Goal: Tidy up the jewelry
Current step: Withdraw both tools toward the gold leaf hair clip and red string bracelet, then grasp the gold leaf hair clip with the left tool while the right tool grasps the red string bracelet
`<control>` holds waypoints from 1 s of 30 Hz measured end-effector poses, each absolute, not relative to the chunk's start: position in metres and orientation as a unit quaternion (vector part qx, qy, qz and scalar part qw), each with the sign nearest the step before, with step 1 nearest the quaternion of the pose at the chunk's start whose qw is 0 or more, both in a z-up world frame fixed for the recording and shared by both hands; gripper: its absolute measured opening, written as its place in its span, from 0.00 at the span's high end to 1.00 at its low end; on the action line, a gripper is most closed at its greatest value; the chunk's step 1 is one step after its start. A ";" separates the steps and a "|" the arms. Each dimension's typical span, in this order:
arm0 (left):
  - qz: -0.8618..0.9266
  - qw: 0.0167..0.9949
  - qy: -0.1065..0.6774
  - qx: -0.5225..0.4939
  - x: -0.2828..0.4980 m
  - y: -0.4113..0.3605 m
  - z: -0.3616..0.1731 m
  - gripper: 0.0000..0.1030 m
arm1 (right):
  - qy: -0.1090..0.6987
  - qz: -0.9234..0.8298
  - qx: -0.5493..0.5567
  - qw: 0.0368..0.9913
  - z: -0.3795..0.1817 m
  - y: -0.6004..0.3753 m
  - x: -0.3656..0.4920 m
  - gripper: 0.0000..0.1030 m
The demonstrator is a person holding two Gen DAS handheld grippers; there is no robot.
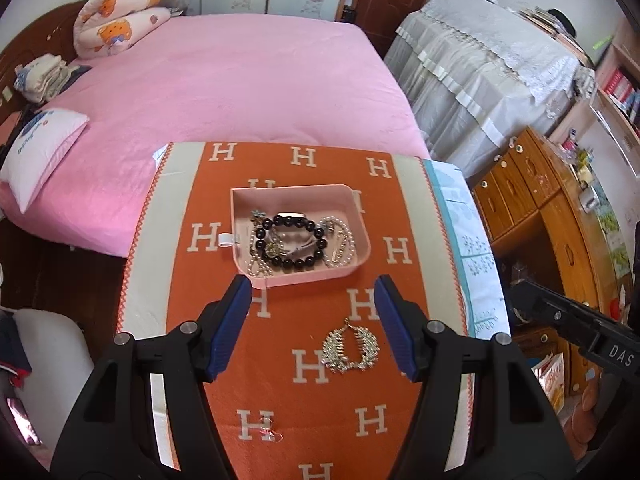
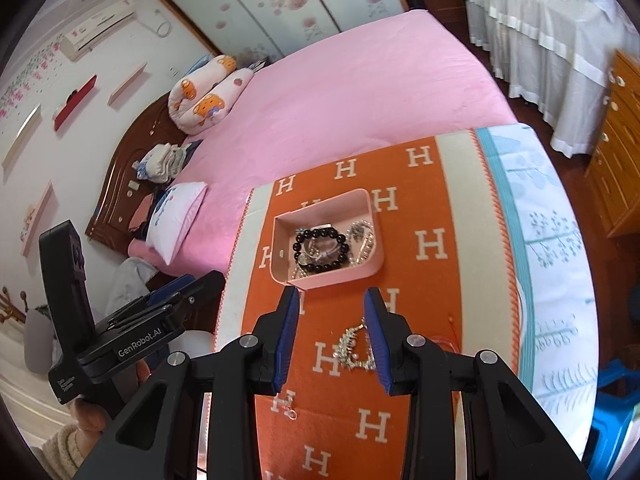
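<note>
A pink tray [image 1: 320,277] [image 2: 340,274] sits on the orange H-patterned cloth [image 1: 224,360]. It holds a black bead bracelet [image 1: 292,244] [image 2: 320,249] and a pearl necklace [image 1: 342,240]. A silver leaf necklace [image 1: 350,350] [image 2: 354,349] lies on the cloth in front of the tray. A small earring [image 1: 270,435] [image 2: 290,411] lies nearer still. My left gripper [image 1: 312,284] hovers above the cloth, open and empty, its tips just short of the tray. My right gripper [image 2: 332,294] is also open with nothing between its blue pads [image 2: 286,344], and it hangs over the silver necklace.
The cloth covers a small table with a pale blue patterned edge [image 2: 552,240]. Behind it lies a pink bed [image 1: 240,80] with a white pillow [image 1: 40,148]. A wooden cabinet [image 1: 560,220] stands to the right, and a blue stool [image 2: 612,412] is near the table.
</note>
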State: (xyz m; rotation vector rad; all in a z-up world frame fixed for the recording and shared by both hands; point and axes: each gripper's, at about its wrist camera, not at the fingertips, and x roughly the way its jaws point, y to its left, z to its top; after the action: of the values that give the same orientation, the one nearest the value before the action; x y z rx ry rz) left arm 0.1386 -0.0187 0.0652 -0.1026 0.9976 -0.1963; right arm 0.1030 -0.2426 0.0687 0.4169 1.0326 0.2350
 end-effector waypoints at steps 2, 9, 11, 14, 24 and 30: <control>-0.101 0.879 0.466 -0.031 0.128 -0.027 0.071 0.41 | 0.487 0.101 0.205 0.843 0.070 -0.248 0.091 0.67; -0.138 0.882 0.450 0.011 0.105 -0.056 0.076 0.41 | 0.487 0.069 0.236 0.838 0.064 -0.266 0.052 0.67; -0.147 0.879 0.452 0.021 0.100 -0.064 0.073 0.41 | 0.489 0.059 0.245 0.835 0.060 -0.271 0.041 0.67; -0.163 0.872 0.459 0.036 0.094 -0.076 0.064 0.41 | 0.494 0.042 0.255 0.830 0.049 -0.277 0.026 0.67; -0.180 0.845 0.502 0.045 0.099 -0.093 0.006 0.41 | 0.516 -0.006 0.278 0.811 -0.005 -0.287 0.005 0.67; -0.177 0.820 0.543 0.043 0.109 -0.095 -0.049 0.41 | 0.533 -0.021 0.288 0.796 -0.045 -0.287 0.004 0.67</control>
State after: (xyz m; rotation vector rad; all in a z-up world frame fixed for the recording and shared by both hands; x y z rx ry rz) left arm 0.1094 -0.0952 -0.0491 0.0912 1.1558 -0.3769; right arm 0.0043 -0.2867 -0.0450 0.6192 1.1442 -0.0460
